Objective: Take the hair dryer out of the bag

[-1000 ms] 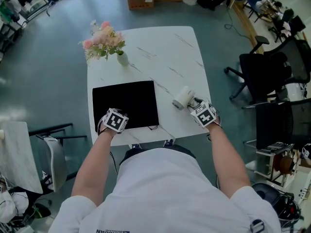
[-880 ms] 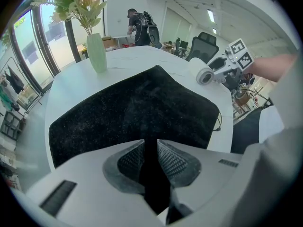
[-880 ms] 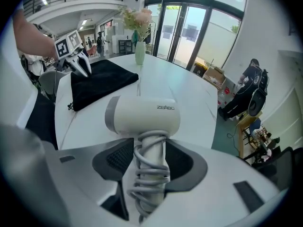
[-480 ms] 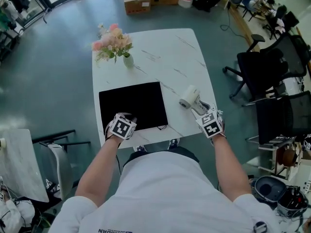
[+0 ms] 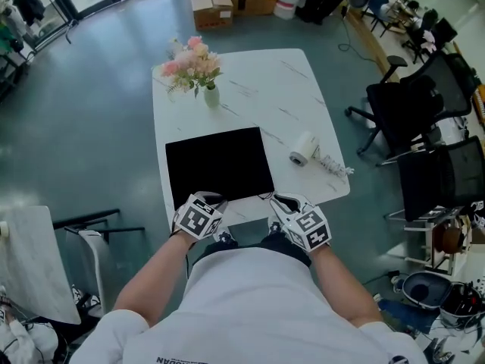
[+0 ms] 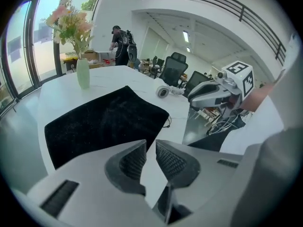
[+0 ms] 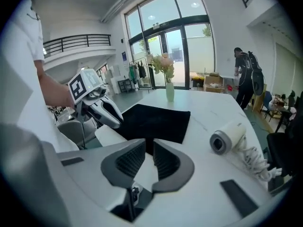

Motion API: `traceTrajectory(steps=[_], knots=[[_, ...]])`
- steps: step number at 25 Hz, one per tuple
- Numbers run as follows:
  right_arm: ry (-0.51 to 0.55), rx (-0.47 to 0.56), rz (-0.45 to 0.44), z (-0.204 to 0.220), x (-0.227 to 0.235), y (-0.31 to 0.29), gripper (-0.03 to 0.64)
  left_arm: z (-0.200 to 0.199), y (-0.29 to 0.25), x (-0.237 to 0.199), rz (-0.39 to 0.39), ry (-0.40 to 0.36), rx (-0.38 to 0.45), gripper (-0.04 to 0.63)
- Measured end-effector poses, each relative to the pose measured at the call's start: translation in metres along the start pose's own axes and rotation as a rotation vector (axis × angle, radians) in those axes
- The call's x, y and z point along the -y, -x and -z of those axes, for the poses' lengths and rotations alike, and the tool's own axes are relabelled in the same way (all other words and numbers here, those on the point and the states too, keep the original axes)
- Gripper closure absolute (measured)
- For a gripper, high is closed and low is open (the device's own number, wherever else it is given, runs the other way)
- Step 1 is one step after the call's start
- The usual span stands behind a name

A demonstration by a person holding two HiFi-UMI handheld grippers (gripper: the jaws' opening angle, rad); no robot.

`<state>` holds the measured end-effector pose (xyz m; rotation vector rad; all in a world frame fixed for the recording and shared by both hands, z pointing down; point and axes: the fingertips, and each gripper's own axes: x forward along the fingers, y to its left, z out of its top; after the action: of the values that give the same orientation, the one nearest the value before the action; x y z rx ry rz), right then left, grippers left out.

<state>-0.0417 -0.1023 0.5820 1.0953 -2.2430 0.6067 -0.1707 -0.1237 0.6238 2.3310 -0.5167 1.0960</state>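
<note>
Marble table (image 5: 250,74): hair dryer (image 5: 305,148) out, apart from flat bag (image 5: 218,165); left gripper (image 6: 150,150), right gripper (image 7: 149,152) jaws closing empty, job apparently done.

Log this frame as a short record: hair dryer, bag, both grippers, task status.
hair dryer: out of the bag, lying on the table to the right of the bag; cord trailing beside it
bag: black, lying flat on the table
vase: holds flowers, beyond the bag
left gripper: at the near table edge, jaws closing, nothing between them
right gripper: at the near edge beside the left one, jaws closing, nothing between them
task status: appears done
</note>
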Motion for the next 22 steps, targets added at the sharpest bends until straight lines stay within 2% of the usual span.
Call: traceTrajectory(steps=[2, 4, 10, 15, 18, 22], knots=[[0.005, 0.003, -0.022, -0.001, -0.012, -0.003, 0.555, 0.000, 0.005, 0.010, -0.001, -0.022, 0.015, 0.522], [0.022, 0.002, -0.036, -0.001, -0.019, -0.004, 0.555, 0.000, 0.011, 0.020, -0.005, -0.013, 0.042, 0.522], [0.053, 0.025, -0.052, -0.005, -0.015, 0.008, 0.555, -0.006, 0.022, 0.040, -0.036, 0.049, 0.125, 0.524], [0.118, 0.055, -0.095, -0.004, -0.015, 0.031, 0.578, -0.013, 0.032, 0.063, -0.100, 0.118, 0.227, 0.565], [0.164, 0.081, -0.127, 0.000, -0.017, 0.050, 0.591, -0.016, 0.034, 0.083, -0.134, 0.166, 0.281, 0.578], [0.198, 0.090, -0.177, 0.020, -0.020, 0.078, 0.600, -0.014, 0.030, 0.121, -0.162, 0.196, 0.305, 0.578]])
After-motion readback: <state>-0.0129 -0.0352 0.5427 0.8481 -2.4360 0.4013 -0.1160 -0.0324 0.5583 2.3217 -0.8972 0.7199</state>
